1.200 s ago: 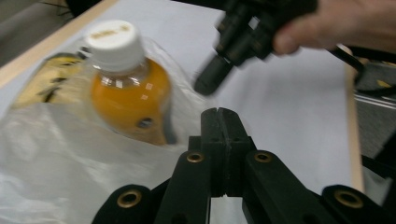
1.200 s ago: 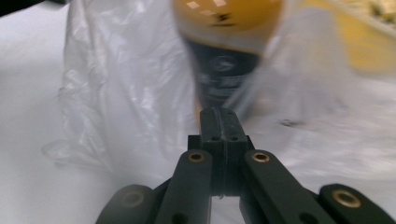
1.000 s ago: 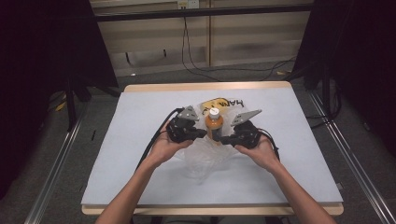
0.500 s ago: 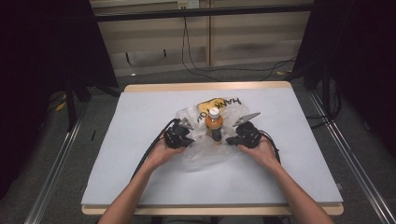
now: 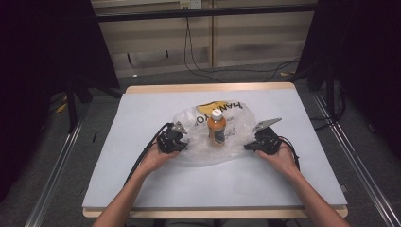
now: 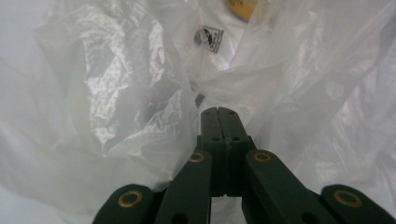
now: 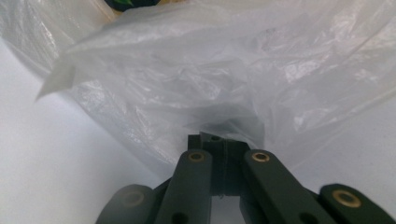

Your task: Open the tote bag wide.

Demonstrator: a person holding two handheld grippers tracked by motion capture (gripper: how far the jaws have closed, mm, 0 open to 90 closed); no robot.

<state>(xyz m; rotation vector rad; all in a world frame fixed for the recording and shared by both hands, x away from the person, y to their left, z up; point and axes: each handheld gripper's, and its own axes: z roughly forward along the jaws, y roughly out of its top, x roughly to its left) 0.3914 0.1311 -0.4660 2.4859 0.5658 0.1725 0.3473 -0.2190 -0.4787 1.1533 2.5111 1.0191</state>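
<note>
Both forearms reach forward, spread apart; the left black two-jaw gripper (image 5: 171, 141) and right black two-jaw gripper (image 5: 261, 140) each have jaws pressed together on thin clear plastic film (image 5: 196, 149).

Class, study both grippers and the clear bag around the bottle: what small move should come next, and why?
Probably lift both edges of the plastic bag up around the bottle. The left gripper and right gripper are each shut on the film at opposite sides, with the bottle standing between them.

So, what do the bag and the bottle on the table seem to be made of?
The bag looks like thin clear plastic film: it is see-through, crinkled and glossy where light hits it. The bottle seems to be clear plastic with a white cap, since the orange drink shows through; glass cannot be ruled out. Both grippers are shut on the bag.
</note>
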